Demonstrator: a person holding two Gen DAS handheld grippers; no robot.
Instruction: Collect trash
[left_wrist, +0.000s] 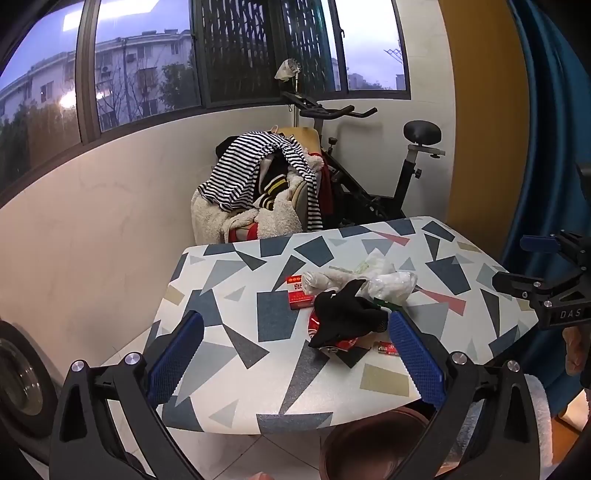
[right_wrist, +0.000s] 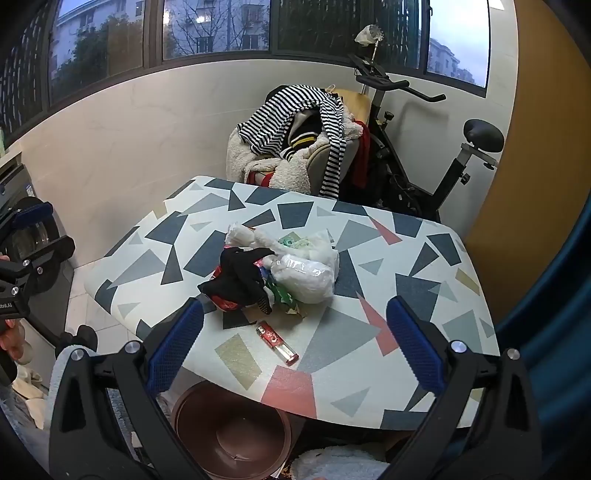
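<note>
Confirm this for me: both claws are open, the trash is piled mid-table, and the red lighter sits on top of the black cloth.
Not quite. The red lighter lies on the bare table by itself, nearer the camera than the black cloth, not touching it; the right wrist view shows this. Both claws are open and the trash is piled mid-table.

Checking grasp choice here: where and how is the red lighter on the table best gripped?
Grip the lighter across its narrow middle, coming down from above with the right gripper. It lies flat, alone, near the table edge, clear of the pile, so probably pinch its long sides.
</note>
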